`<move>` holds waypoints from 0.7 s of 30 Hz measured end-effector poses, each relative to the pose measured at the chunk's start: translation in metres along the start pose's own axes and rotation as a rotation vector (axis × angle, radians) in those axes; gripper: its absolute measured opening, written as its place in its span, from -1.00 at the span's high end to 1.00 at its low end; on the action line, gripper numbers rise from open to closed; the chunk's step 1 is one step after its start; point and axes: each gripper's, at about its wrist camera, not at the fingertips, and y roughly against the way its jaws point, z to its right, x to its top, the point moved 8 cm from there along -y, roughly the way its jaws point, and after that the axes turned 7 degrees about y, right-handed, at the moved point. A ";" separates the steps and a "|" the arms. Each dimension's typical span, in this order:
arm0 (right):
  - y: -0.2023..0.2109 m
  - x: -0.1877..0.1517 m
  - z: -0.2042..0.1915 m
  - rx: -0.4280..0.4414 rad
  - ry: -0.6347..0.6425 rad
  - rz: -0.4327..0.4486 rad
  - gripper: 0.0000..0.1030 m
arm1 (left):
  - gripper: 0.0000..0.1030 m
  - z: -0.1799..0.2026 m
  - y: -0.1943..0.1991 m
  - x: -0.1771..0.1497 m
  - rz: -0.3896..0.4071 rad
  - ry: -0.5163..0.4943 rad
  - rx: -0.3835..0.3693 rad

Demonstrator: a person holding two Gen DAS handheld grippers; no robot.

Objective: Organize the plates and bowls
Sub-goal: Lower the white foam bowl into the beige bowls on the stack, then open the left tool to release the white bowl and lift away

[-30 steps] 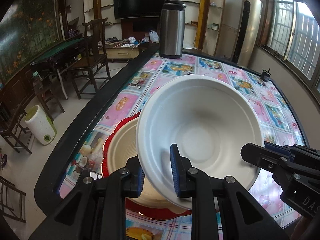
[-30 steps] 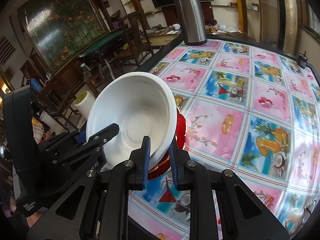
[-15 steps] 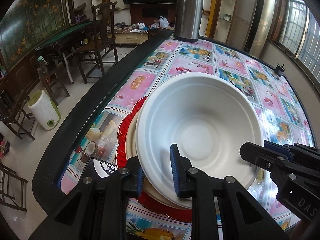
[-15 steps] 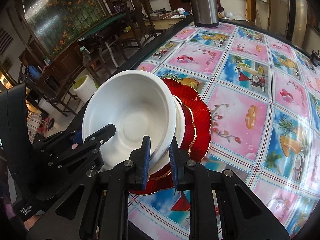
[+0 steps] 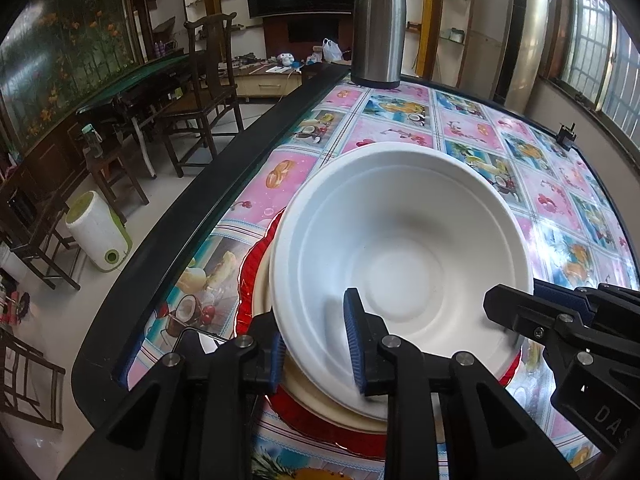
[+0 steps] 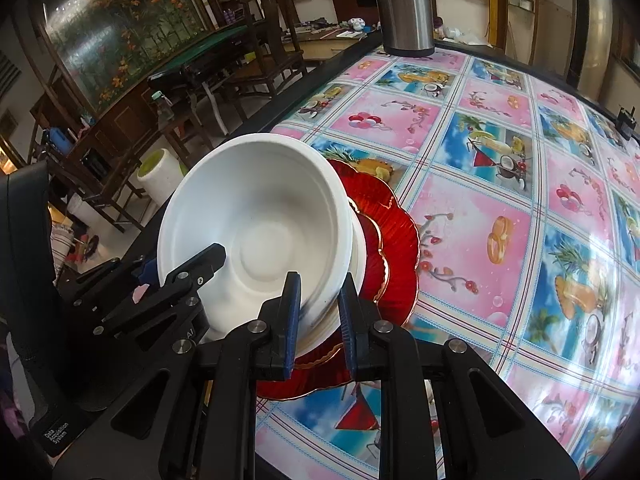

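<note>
A white bowl [image 5: 404, 248] sits nested in a cream bowl [image 5: 262, 280] on a red scalloped plate [image 5: 248, 272]. My left gripper [image 5: 316, 354] has its blue pads either side of the white bowl's near rim, shut on it. My right gripper [image 6: 318, 316] grips the same bowl's [image 6: 256, 236] opposite rim, above the red plate [image 6: 392, 240]. Each gripper shows in the other's view: the right one [image 5: 520, 312] and the left one [image 6: 180, 272].
The stack stands near the black front edge [image 5: 208, 200] of a table with a colourful fruit-print cloth [image 6: 500, 168]. A steel thermos [image 5: 378, 26] stands at the far edge. Chairs [image 5: 204, 80] and a white bin [image 5: 98, 232] are on the floor to the left.
Both grippers have lowered the white bowl from a tilted hold above the stack down into the cream bowl on the red plate.
</note>
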 end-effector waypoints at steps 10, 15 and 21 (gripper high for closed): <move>-0.006 -0.003 0.004 -0.003 -0.010 -0.017 0.63 | 0.26 0.002 0.001 0.002 0.019 -0.013 0.006; -0.003 -0.001 0.007 0.006 -0.028 0.002 0.62 | -0.10 0.005 0.005 0.005 0.045 0.003 -0.023; 0.003 0.001 0.010 0.008 -0.057 0.030 0.59 | -0.35 0.003 0.018 0.011 0.108 0.010 -0.005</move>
